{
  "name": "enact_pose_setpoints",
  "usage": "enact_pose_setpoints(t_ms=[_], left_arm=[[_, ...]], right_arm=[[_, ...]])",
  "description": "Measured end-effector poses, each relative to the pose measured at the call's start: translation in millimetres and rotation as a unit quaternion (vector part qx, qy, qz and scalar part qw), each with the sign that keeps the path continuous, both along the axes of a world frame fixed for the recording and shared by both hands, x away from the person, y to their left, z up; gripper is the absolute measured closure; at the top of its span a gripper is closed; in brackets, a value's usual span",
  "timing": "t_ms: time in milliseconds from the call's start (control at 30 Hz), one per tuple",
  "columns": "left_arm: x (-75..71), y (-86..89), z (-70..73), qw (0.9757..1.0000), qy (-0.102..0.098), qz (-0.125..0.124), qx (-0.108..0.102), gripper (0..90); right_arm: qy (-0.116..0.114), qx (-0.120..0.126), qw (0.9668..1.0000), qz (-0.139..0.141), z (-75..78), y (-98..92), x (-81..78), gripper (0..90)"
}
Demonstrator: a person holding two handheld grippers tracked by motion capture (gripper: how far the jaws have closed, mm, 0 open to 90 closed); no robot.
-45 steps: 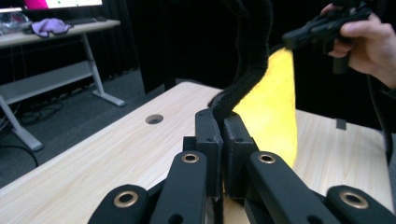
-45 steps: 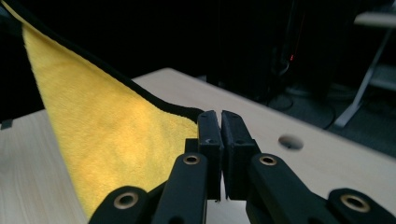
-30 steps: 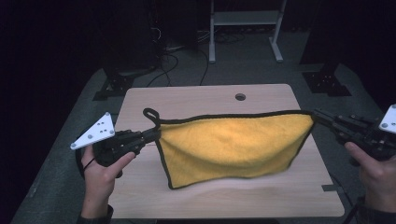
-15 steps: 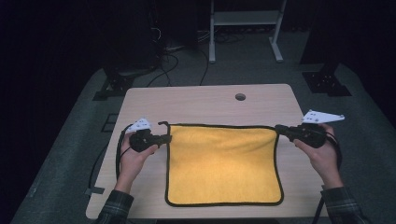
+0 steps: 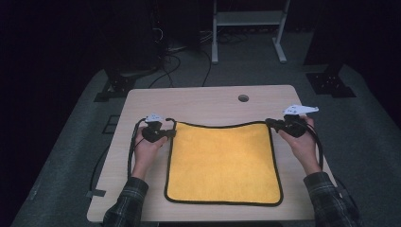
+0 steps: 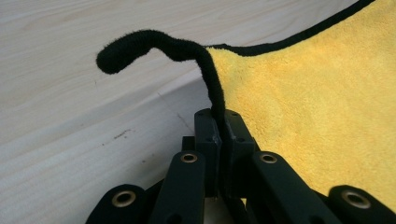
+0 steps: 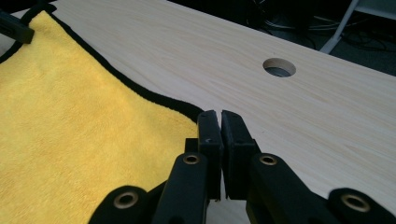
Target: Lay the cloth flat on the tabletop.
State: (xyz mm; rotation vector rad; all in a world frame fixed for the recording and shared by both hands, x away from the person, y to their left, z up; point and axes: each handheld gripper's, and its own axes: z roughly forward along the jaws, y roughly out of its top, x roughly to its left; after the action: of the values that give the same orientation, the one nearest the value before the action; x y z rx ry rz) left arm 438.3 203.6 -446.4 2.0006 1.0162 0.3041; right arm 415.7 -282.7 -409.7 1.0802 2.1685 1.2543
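A yellow cloth (image 5: 222,161) with black trim lies spread flat on the wooden table (image 5: 198,101). My left gripper (image 5: 171,134) is at its far left corner, low over the table. In the left gripper view the jaws (image 6: 222,116) are shut on the trim where the black hanging loop (image 6: 140,44) starts, with the yellow cloth (image 6: 317,93) to their right. My right gripper (image 5: 270,123) is at the far right corner. In the right gripper view the jaws (image 7: 219,116) are shut, the cloth's (image 7: 60,116) black-edged corner running in between them.
A round cable hole (image 5: 243,98) sits in the table beyond the cloth, also seen as the hole (image 7: 279,67) ahead of the right jaws. Bare wood runs along the far edge and both sides. Cables trail from both grippers. A white stand (image 5: 246,28) is on the floor behind.
A second ago the cloth hung stretched in the air between raised grippers. Both hands have come down and inward, and the cloth now lies flat on the table.
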Motion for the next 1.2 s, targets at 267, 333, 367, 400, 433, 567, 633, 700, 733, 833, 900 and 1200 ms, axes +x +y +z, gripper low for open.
enact_pose_setpoints(t_ms=[267, 333, 367, 400, 433, 567, 633, 700, 733, 833, 900, 1200], left_arm=[[9.1, 0.4, -7.0, 0.9996, 0.004, 0.016, 0.023, 82.3], [8.3, 1.7, -8.0, 0.9994, 0.003, 0.025, 0.024, 78.6], [8.0, 2.6, -7.6, 0.9993, 0.002, 0.027, 0.026, 76.7], [7.5, 3.8, -7.1, 0.9991, 0.0, 0.032, 0.028, 74.6], [7.1, 5.7, -5.8, 0.999, -0.001, 0.032, 0.03, 71.8], [4.0, 12.3, -0.6, 0.9986, -0.006, 0.04, 0.033, 61.0], [1.3, 15.1, 2.3, 0.9985, -0.002, 0.04, 0.038, 58.1], [-3.0, 18.6, 4.9, 0.9986, -0.007, 0.041, 0.033, 59.0], [-5.8, 21.1, 6.6, 0.9985, -0.008, 0.042, 0.034, 59.3], [-13.3, 26.2, 8.2, 0.9983, -0.02, 0.042, 0.033, 56.4], [-20.4, 28.8, 7.1, 0.9986, -0.019, 0.039, 0.029, 57.1], [-43.6, 27.2, -3.8, 0.9994, 0.019, 0.016, 0.026, 53.0]], right_arm=[[0.019, -0.01, 0.9995, -0.022, -22.9, 3.5, 19.5, 86.5], [0.021, -0.008, 0.9994, -0.027, -27.6, 2.6, 23.0, 85.8], [0.022, -0.008, 0.9993, -0.028, -28.8, 2.1, 23.9, 84.6], [0.022, -0.008, 0.9993, -0.029, -29.3, 1.9, 24.0, 82.2], [0.02, -0.006, 0.9993, -0.03, -29.7, 1.5, 24.1, 75.6], [0.005, 0.0, 0.9991, -0.042, -25.9, -2.5, 22.4, 54.5], [0.002, -0.006, 0.9989, -0.047, -24.9, -4.7, 20.4, 47.8], [0.008, -0.013, 0.9987, -0.05, -25.2, -8.7, 17.9, 43.2], [0.011, -0.012, 0.9985, -0.053, -25.6, -10.4, 16.6, 43.1], [0.013, -0.016, 0.9975, -0.067, -29.4, -21.6, 8.7, 40.7], [0.02, -0.018, 0.9967, -0.076, -32.5, -29.1, 3.6, 39.7], [0.05, -0.027, 0.9919, -0.113, -50.9, -59.0, -25.0, 37.4]])
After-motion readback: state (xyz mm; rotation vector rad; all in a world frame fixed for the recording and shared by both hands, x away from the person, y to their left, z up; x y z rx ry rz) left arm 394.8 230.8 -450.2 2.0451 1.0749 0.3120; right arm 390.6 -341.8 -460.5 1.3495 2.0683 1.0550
